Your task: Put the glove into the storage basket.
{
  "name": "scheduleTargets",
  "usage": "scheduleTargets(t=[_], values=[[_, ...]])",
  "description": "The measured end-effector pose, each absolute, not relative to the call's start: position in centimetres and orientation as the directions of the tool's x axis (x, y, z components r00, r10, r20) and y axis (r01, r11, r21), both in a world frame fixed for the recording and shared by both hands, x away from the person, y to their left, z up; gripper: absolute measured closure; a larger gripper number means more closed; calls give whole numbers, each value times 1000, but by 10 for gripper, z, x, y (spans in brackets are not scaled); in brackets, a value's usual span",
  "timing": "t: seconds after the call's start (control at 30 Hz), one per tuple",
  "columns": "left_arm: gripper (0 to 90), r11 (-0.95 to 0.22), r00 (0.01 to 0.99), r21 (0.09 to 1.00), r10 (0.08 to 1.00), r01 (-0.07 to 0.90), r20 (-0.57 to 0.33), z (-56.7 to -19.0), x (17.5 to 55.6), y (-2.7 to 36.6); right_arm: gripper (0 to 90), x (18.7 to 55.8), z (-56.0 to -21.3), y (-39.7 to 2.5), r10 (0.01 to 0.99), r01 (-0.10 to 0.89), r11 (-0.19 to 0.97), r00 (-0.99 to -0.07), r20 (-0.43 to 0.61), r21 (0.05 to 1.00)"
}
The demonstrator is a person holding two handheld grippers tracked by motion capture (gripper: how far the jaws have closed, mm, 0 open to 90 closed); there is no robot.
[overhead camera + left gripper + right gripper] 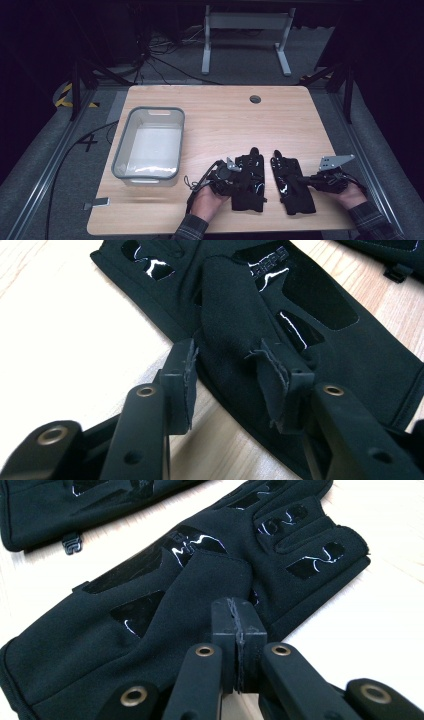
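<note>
Nearest the person, 2 hands came in over the front edge of the wooden table (220,115), each carrying a gripper aimed at 1 of 2 black gloves lying side by side, palms up, fingers pointing away.

The left gripper (240,377) sat over the left glove (248,182). In the left gripper view its jaws stood apart, straddling the thumb flap of that glove (280,325); the padded faces touched or nearly touched the fabric on either side without squeezing it. That spread looked like a setup for a pinch on the thumb, the 1 raised fold that offers something to bite.

The right gripper (237,625) rested at the outer edge of the right glove (292,185). In the right gripper view its jaws were pressed together with only a thin seam between them. Whether a sliver of the glove (190,580) was caught there, I could not tell; the tips met right at the thumb fabric.

The gloves lay just apart from each other, parallel, probably so each gripper could work its own.

Farther back and to the left stood a grey plastic bin (119,152), empty and well apart from the gloves, likely the destination for them. Beyond it, a round cable hole (255,99) sat near the far edge.
</note>
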State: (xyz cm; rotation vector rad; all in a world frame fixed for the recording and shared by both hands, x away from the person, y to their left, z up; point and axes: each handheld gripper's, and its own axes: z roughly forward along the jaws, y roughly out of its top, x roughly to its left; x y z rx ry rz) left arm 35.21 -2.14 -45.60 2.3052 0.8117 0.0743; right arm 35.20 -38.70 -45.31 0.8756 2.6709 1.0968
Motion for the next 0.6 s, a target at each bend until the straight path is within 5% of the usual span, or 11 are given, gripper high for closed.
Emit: scheduleTargets(t=[0.6], values=[[821, -570, 798, 610, 575, 550, -181, -455, 352, -24, 898, 356, -453, -369, 563, 454, 576, -823, 73, 680]])
